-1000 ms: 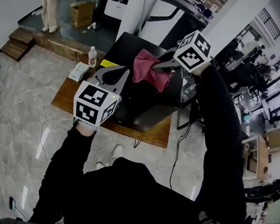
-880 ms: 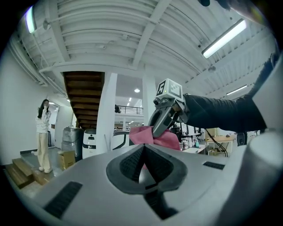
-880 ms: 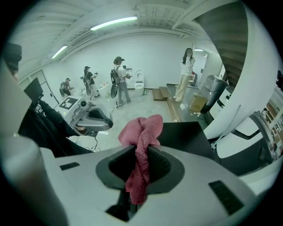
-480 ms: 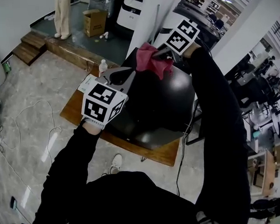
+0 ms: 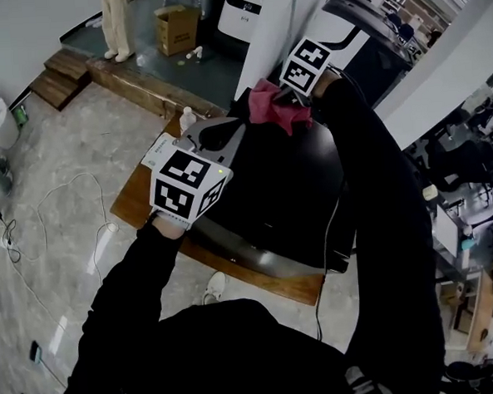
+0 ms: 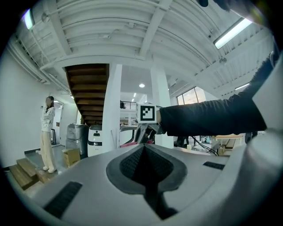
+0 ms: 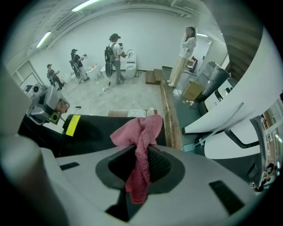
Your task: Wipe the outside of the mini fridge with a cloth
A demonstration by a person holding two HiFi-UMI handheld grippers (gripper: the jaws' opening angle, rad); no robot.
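The black mini fridge (image 5: 288, 189) stands on a low wooden table (image 5: 134, 199); its glossy top faces me. A pink cloth (image 5: 272, 105) lies bunched at the top's far edge, and my right gripper (image 5: 280, 98) is shut on it. In the right gripper view the cloth (image 7: 142, 134) hangs pinched between the jaws above the fridge top (image 7: 97, 132), which has a yellow sticker (image 7: 73, 124). My left gripper (image 5: 219, 137) hovers over the fridge's left side, shut with nothing in it. The left gripper view looks level across at the right gripper's marker cube (image 6: 147, 113).
A water bottle (image 5: 187, 118) and a flat packet (image 5: 159, 149) sit on the table left of the fridge. Cables (image 5: 32, 238) trail over the floor at left. Wooden steps (image 5: 56, 83), a cardboard box (image 5: 178, 25) and a standing person (image 5: 118, 25) are beyond.
My right gripper has carried the cloth from the middle of the fridge top to its far edge. The left gripper has stayed by the fridge's left side.
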